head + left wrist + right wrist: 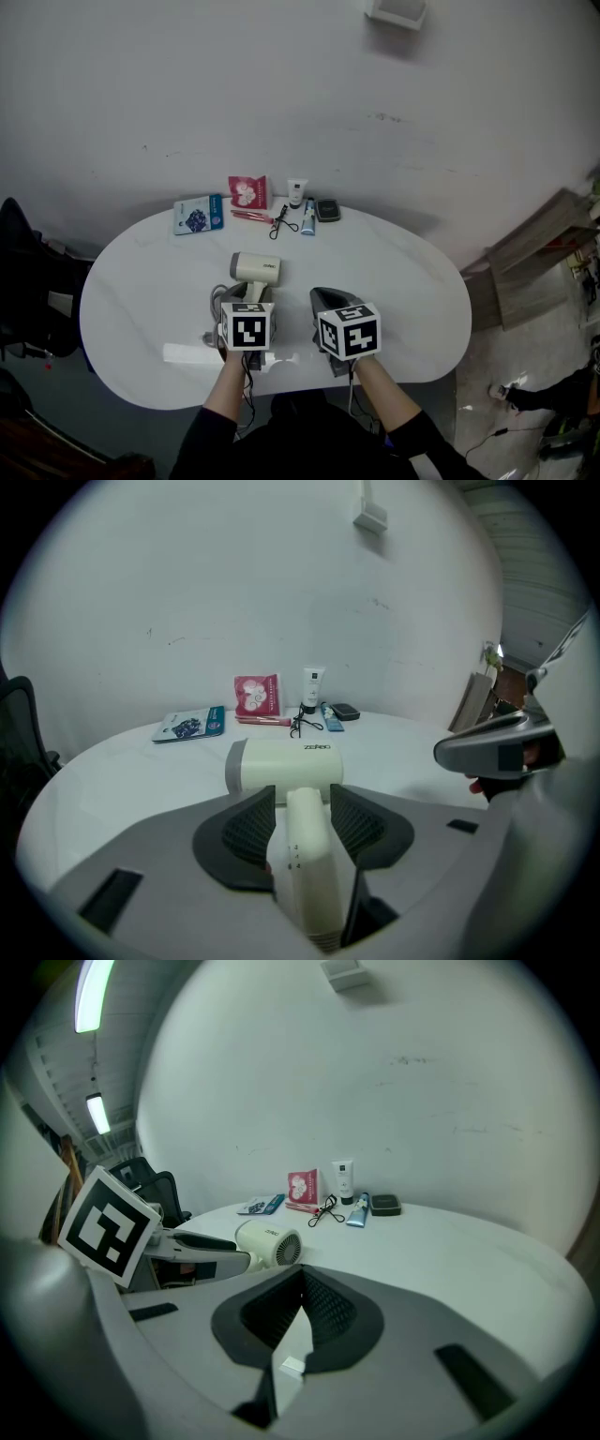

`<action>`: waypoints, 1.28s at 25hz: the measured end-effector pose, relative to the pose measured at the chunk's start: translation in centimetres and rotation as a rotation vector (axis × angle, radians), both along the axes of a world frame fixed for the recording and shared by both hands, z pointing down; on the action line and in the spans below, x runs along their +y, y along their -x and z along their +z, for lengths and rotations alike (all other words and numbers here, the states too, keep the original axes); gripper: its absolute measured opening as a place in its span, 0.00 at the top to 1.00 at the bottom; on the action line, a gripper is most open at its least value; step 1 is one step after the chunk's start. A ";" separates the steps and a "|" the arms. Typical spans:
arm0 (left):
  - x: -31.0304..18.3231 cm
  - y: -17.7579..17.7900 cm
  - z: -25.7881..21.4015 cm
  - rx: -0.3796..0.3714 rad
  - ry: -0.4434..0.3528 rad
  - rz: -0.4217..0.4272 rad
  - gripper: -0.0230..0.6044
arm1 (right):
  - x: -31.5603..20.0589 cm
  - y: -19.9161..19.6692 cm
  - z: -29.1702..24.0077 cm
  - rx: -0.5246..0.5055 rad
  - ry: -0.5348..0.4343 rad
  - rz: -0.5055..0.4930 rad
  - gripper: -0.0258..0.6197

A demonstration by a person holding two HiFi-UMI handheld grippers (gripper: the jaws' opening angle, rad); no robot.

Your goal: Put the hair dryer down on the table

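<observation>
Nearest the person, the left gripper (246,302) is seen with its fingers (248,832) spread wide, and the cream handle of the hair dryer (256,269) stands in the gap between them. In the left gripper view a sliver of space can be made out on either side of the handle, so the grip is judged to be released rather than pressed. The right gripper (328,302) is held just beside the left one, its fingers (328,1312) drawn together tip to tip with nothing between them.

The dryer lies straight ahead of the left fingers. Its handle runs along the line the left gripper points, away from the person, and its barrel is set crosswise at the far end, grey cap to the left and grille to the right. The barrel appears to rest on the white surface (394,281); the dryer is therefore judged to be set down, and what remains is for the left gripper to be drawn back along the handle's axis without the handle being caught.

Well beyond the dryer, along the far edge, a blue packet (198,215), a red packet (248,191), a small white tube (296,193) and a dark case (326,209) are laid out, untouched.
</observation>
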State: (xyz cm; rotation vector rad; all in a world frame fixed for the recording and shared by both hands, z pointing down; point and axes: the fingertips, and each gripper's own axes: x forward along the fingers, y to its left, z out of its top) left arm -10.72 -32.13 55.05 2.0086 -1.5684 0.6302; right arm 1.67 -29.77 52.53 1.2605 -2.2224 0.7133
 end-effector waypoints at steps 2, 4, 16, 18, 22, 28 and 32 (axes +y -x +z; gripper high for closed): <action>0.2 -0.2 -0.9 0.035 -0.007 0.010 0.64 | 0.2 0.2 -0.2 0.000 -0.004 -0.004 0.96; 0.4 -0.2 -1.8 0.061 -0.015 0.018 0.65 | 0.4 0.5 -0.4 -0.004 -0.009 -0.007 0.96; 2.7 0.0 -6.3 0.226 -0.097 0.041 0.94 | 2.4 1.1 -2.4 -0.037 -0.057 -0.022 0.96; 3.3 0.0 -7.0 0.259 -0.110 0.052 0.95 | 2.8 1.0 -2.7 -0.041 -0.065 -0.021 0.96; 4.8 -0.2 -8.6 0.313 -0.145 0.080 0.95 | 3.6 0.8 -3.4 -0.053 -0.082 -0.015 0.96; 6.9 0.3 -10.6 0.344 -0.186 0.095 0.95 | 4.9 0.4 -4.3 -0.057 -0.101 -0.020 0.96; 8.5 1.0 -11.4 0.365 -0.199 0.095 0.95 | 5.6 0.1 -4.8 -0.054 -0.116 -0.020 0.96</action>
